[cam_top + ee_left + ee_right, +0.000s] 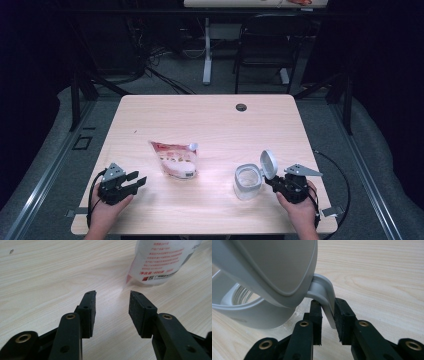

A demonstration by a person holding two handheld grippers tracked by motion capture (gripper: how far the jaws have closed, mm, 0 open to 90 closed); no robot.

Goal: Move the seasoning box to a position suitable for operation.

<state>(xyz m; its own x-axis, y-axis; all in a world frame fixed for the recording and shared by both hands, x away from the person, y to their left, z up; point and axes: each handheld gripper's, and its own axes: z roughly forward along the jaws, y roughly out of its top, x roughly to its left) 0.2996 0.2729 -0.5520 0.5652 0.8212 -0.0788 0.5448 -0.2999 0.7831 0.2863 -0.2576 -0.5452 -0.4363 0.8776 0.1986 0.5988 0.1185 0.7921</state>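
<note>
A white pouch [175, 159] with red print lies flat at the table's middle left; its printed end [160, 262] rises just beyond my left gripper. My left gripper [140, 179] [112, 296] rests near the front left edge, open and empty. A white container [247, 182] stands at the front right with its flip lid [268, 164] [269, 265] raised. My right gripper [270, 181] [327, 302] reaches it from the right. The container's curved handle [325, 290] sits between the jaws, against one pad, with a thin gap at the other.
The wooden table [210, 125] has a round cable hole [241, 107] near its far edge. Behind it stand a black chair [265, 45] and a white desk leg [207, 50]. A cable [340, 175] loops off the right edge.
</note>
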